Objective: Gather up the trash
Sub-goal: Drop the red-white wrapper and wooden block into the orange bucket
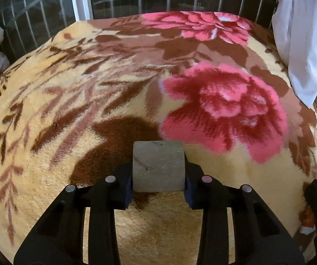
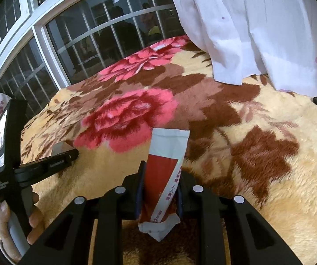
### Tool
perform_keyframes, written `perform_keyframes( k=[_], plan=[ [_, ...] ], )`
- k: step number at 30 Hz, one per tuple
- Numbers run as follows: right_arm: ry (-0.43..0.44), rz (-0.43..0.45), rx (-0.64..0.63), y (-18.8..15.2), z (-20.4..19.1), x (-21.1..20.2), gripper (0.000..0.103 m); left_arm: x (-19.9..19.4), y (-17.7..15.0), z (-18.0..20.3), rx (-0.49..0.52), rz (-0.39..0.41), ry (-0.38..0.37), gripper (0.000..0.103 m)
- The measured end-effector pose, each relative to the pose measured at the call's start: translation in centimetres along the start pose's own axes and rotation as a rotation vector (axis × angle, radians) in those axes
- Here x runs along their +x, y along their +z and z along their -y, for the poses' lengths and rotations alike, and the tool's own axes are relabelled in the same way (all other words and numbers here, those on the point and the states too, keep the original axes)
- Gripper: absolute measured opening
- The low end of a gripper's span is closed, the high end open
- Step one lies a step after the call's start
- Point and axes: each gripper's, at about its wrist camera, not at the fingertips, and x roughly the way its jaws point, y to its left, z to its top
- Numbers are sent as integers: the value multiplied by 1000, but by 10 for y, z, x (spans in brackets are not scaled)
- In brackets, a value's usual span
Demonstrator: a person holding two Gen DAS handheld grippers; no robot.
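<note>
Pickup looks done: left gripper (image 1: 158, 185) clamps a grey cardboard tube (image 1: 158, 165), right gripper (image 2: 159, 190) clamps a red-white wrapper (image 2: 166, 172), both held above the blanket (image 1: 59, 110); next needs carrying to a bin, none in view.

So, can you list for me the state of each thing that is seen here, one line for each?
left gripper: shut on the cardboard tube.
cardboard tube: grey, clamped between the pads, held above the blanket.
right gripper: shut on the red and white wrapper.
red and white wrapper: creased, sticking up past the fingertips.
floral blanket: spread flat.
white curtain: hanging down onto the blanket.
</note>
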Motion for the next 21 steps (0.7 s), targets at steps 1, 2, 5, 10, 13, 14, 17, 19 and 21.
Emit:
perform_keyframes(
  k=[1,2,5,10,13,14,17,19,21],
  plan=[
    [1,1,1,0,0,0,23,-1,0,0,0,3,0,34],
    [2,1,-1,0,0,0,23,-3,-1,0,0,8,-2,34],
    [3,-2,0,0,0,1,23,-9,-3,0,3,24,-3,34],
    [22,-21,20,0,5,3,23,-31,-11,-1,12,64,-22,34],
    [23,-25,24,0,5,4,23,-52,-22,-2,22,93,-25,34],
    [22,-25,21,0,5,4,23,-60,-28,-4,24,101,-27,34],
    [12,-28,15,0,4,4,24,-83,-50,-9,33,114,-32,34],
    [1,-26,11,-1,3,2,24,-96,-64,-13,39,126,-30,34],
    [-15,-20,7,-1,1,-1,24,-108,-80,-18,34,127,-42,34]
  ],
)
